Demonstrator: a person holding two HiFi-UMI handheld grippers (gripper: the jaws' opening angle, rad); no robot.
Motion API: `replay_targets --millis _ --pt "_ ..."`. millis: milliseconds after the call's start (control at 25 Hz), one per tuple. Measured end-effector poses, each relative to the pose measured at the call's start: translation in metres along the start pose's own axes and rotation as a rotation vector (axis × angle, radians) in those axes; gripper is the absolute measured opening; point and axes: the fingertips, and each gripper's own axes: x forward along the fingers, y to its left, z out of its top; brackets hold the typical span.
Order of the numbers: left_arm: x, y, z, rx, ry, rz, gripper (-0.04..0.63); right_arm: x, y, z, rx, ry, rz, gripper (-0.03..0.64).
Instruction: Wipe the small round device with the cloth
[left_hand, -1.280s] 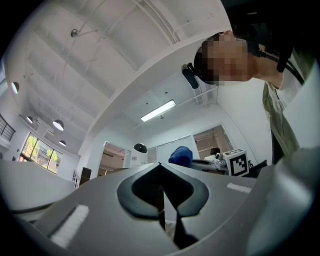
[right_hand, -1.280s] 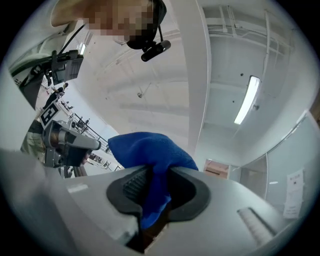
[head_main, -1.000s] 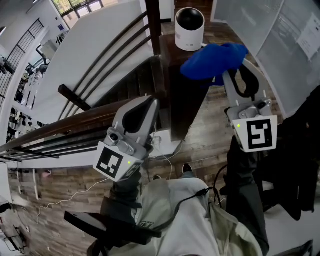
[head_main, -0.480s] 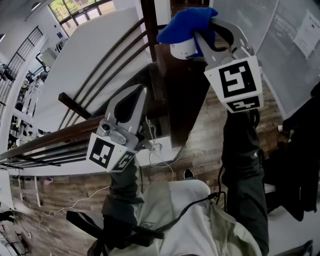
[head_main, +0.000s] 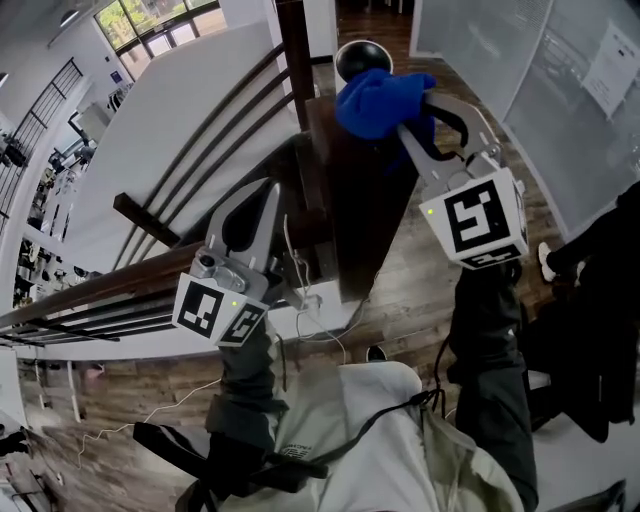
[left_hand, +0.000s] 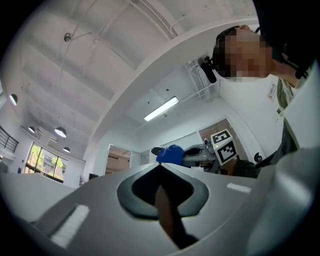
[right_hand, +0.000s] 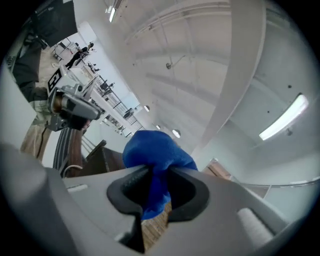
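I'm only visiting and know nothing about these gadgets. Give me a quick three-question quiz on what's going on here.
1. True or false: the left tongs are shut with nothing between them.
2. What do the right tongs grip? A) blue cloth B) sponge C) nothing
3. Fill in: the small round device shows a ____ top.
Key: 1 true; 2 A; 3 black.

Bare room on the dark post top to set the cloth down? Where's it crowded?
Little. The post top shows one bare strip, between the rail bars at its left and the blue cloth. The far end is crowded: the round device sits half hidden by the blue cloth, which the right gripper clamps. The left gripper, shut and empty, hangs clear.
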Motion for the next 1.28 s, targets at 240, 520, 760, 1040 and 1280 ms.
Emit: replay_targets --millis 240,520,760,1040,1280 --pt "-0.004 0.0 -0.001 -0.002 -0.001 0.017 0.0 0.006 -0.097 0.011 0.081 -0.089 -0.199 0.081" --pt "-0.015 0.001 -0.009 -0.008 0.021 0.048 0.0 0.027 -0.046 -0.01 0.069 -0.047 -0.079 0.081" --pt "-0.022 0.008 -0.017 -0.019 0.037 0.085 0.0 0.016 -0.012 -0.032 -0.005 0.049 0.042 0.081" --pt "-0.02 0.003 -0.022 -0.029 0.052 0.08 0.0 -0.013 -0.075 0.015 -0.044 -0.066 -0.17 0.081" --pt "-0.027 0.0 -0.021 -0.041 0.051 0.091 0.0 0.012 -0.043 0.062 -0.232 -0.052 -0.176 0.081"
